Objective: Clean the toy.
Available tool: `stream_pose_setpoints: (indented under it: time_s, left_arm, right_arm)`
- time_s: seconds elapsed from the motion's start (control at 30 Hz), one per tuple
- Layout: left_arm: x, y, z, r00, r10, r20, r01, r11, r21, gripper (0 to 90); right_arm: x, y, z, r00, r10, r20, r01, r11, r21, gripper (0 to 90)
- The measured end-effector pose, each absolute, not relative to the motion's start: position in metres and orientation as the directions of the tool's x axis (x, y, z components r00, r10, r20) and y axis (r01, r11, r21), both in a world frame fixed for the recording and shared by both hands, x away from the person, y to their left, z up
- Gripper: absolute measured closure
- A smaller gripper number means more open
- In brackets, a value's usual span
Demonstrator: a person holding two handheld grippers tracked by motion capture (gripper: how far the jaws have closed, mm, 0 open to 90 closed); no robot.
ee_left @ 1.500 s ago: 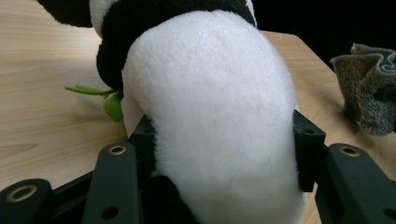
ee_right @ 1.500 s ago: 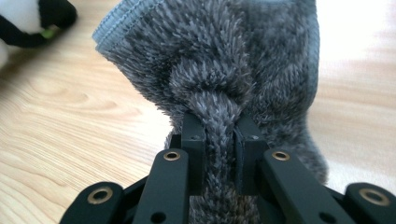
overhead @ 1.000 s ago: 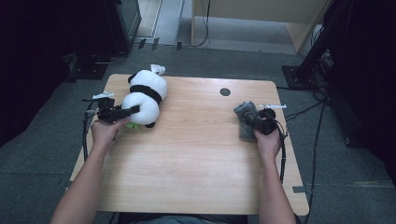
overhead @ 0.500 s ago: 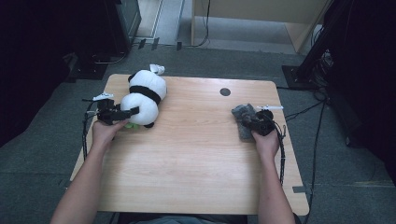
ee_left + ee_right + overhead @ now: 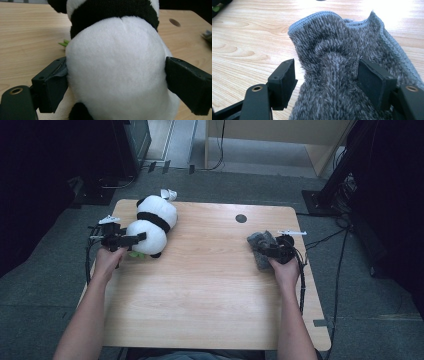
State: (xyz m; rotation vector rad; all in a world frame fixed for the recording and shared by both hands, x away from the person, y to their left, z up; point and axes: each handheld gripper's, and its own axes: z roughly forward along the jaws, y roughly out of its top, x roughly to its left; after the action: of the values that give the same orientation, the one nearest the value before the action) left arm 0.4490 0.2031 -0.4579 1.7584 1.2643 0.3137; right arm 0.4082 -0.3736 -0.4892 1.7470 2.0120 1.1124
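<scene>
A black-and-white plush panda (image 5: pixel 151 225) is lying at the bench's (image 5: pixel 210 285) far-left, long axis running near-left to far-right. The left claw (image 5: pixel 116 82) is bracketing its white rump, jaws just opening. The right claw (image 5: pixel 325 77), also just opening, is straddling a grey fuzzy cloth (image 5: pixel 342 62) at the right.

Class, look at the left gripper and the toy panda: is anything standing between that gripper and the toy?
No. The toy panda already sits between the jaws of the left gripper, which have just been opening. The left jaw touches its white plush; a slight gap seems to show at the right one. Nothing else lies between them on the table.
</scene>
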Motion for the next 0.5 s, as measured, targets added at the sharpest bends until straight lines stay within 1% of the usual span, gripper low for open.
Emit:
stream_pose_setpoints:
  time_s: [0.07, 0.2, 0.23, 0.3, 0.37, 0.5]
  left_arm:
    - [0.449, 0.206, -0.457, 0.438, 0.850, -0.294, 0.617, -0.047, 0.785, 9.2]
    - [0.448, 0.206, -0.454, 0.414, 0.869, -0.271, 0.605, -0.040, 0.795, 9.0]
    - [0.447, 0.206, -0.453, 0.413, 0.872, -0.262, 0.593, -0.039, 0.804, 6.6]
    - [0.444, 0.205, -0.448, 0.428, 0.868, -0.250, 0.565, -0.041, 0.824, 5.3]
    - [0.439, 0.205, -0.440, 0.445, 0.865, -0.231, 0.527, -0.045, 0.848, 7.1]
    - [0.435, 0.201, -0.433, 0.477, 0.851, -0.222, 0.516, -0.067, 0.854, 7.7]
  right_arm:
    - [0.407, -0.374, -0.487, -0.250, 0.928, 0.277, 0.727, -0.009, 0.686, 31.9]
    - [0.405, -0.372, -0.482, -0.259, 0.929, 0.266, 0.717, 0.001, 0.697, 32.1]
    - [0.404, -0.371, -0.481, -0.262, 0.928, 0.264, 0.716, 0.003, 0.698, 32.0]
    - [0.403, -0.369, -0.479, -0.269, 0.929, 0.253, 0.717, 0.018, 0.697, 32.0]
    - [0.402, -0.367, -0.476, -0.276, 0.930, 0.242, 0.714, 0.029, 0.700, 32.0]
    - [0.398, -0.363, -0.470, -0.289, 0.930, 0.230, 0.705, 0.044, 0.708, 31.9]
